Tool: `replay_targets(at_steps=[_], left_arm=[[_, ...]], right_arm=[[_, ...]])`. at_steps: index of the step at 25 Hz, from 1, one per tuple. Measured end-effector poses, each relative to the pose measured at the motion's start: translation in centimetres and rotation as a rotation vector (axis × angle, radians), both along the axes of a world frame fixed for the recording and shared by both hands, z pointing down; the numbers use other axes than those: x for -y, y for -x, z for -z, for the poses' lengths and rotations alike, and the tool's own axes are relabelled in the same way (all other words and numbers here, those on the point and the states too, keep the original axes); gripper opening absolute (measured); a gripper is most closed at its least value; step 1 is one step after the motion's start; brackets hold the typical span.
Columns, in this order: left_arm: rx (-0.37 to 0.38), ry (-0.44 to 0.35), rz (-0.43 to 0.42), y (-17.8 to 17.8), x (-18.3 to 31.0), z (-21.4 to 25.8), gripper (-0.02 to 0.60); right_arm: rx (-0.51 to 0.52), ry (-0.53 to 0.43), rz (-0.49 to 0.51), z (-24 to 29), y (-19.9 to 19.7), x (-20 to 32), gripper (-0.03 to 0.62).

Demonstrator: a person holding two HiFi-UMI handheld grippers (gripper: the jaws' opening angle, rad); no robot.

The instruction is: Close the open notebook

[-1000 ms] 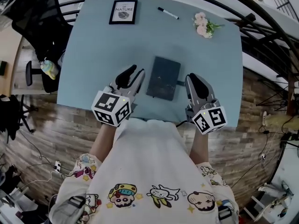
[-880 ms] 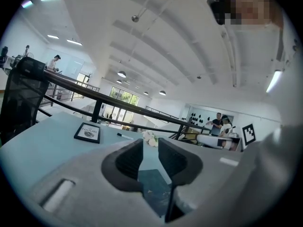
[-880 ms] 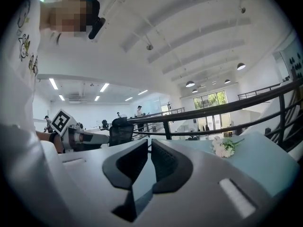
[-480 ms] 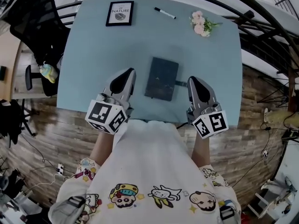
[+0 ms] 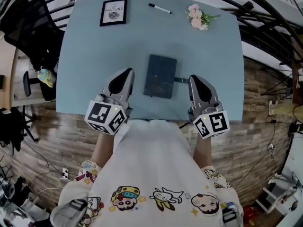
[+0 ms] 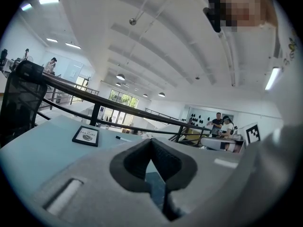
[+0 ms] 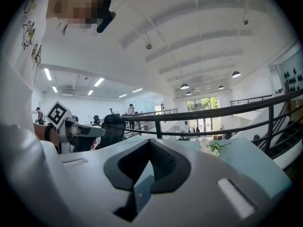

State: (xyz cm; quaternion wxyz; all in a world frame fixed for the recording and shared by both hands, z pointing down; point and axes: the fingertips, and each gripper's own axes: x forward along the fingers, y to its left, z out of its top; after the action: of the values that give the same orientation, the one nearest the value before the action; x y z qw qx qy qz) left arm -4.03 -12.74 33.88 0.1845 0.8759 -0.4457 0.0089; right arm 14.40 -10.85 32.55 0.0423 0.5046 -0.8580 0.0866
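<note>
Pale blue surface (image 5: 94, 56) fills the upper middle of the head view. Person's white cartoon-print shirt (image 5: 151, 174) takes the lower middle. Black office chair (image 5: 28, 27) stands off the upper left edge.

Left gripper (image 5: 125, 74) sits centre-left over the near edge of the surface; its fingers (image 6: 128, 162) are pressed together with nothing between them. Right gripper (image 5: 195, 79) sits centre-right, its fingers (image 7: 123, 167) likewise pressed together and empty.

Dark notebook (image 5: 160, 76) lies flat at frame centre between the two grippers, cover shut, near both but touching neither.

Along the top of the frame: black-framed print (image 5: 113, 12) upper left, pink flower sprig (image 5: 198, 17) upper right, black marker (image 5: 159, 8) between them.
</note>
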Motion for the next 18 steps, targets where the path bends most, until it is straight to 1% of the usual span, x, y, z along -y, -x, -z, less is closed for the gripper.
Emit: replay_targets(at_steps=[12,18], left_arm=[[-0.01,0.007,-0.003,0.12,0.4,0.02,-0.002],[-0.013,0.014,0.005,0.4,0.22,-0.23,-0.002]], right_arm=[[-0.008,0.01,0.007,-0.15,0.28,0.46,0.009],[-0.003,0.019,-0.015,-0.5,-0.01,0.38,0.009]])
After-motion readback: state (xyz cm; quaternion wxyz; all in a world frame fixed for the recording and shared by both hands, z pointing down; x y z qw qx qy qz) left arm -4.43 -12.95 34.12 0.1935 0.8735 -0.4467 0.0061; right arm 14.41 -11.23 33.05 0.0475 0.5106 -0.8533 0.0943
